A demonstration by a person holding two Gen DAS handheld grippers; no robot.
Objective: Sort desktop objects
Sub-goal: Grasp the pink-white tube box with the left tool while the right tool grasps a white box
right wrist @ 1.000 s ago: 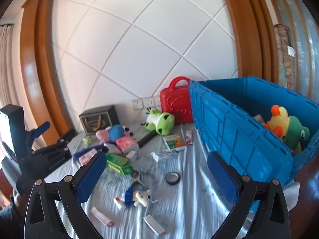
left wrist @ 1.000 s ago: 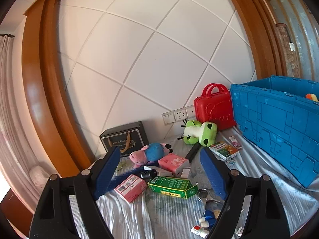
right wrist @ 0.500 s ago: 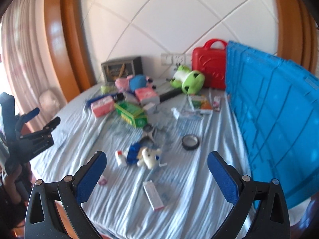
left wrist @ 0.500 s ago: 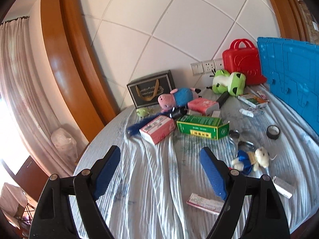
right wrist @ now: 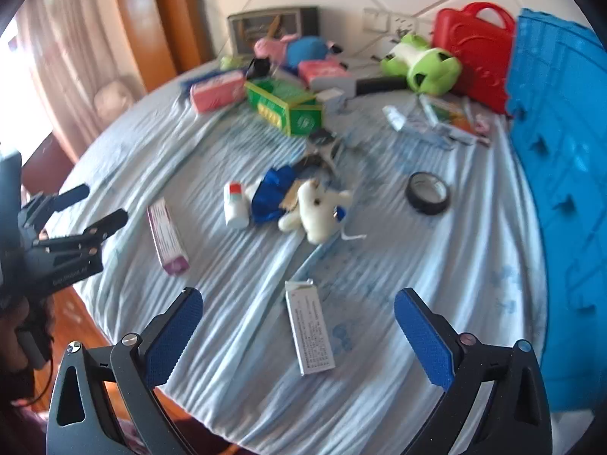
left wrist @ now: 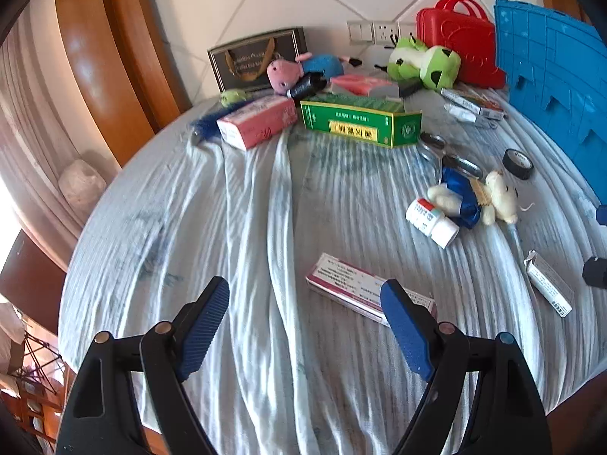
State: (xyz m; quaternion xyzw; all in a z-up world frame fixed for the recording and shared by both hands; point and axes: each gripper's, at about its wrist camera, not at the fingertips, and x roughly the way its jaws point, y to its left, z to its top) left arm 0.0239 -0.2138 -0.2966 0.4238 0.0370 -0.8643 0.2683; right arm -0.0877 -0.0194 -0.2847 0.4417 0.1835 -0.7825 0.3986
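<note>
— Pale blue striped cloth (left wrist: 265,208) over the round table, creased all the way down, white tiled wall behind. What are the jaws doing?

— Both sets stand wide apart with nothing between the pads. The left gripper (left wrist: 305,326) hangs over bare cloth at the near edge; the right gripper (right wrist: 297,335) does the same over its own stretch.

— What lies closest to each?

— For the left, the purple-and-white carton (left wrist: 356,292). It lies flat, ahead and to the right of the gap, its near end hidden behind the right-hand finger. Its long axis runs slantwise from upper left to lower right, so it crosses the jaw line at an angle rather than square.

— And the right?

— The slim white box (right wrist: 309,328) — flat on the cloth, almost centred between the fingers, its long axis pointing nearly straight away from the camera. The jaws would close across its narrow width as they stand. That reads to me as the easier pick; the left would need a shift to the right and a roll of the wrist.

— Further out?

— A white plush dog (right wrist: 315,208) beside a small pill bottle (right wrist: 235,204), a roll of black tape (right wrist: 428,193), then a green box (left wrist: 360,123) and pink box (left wrist: 258,121). The blue crate (right wrist: 561,151) stands along the right edge, nearer the right hand — presumably where things go.
</note>
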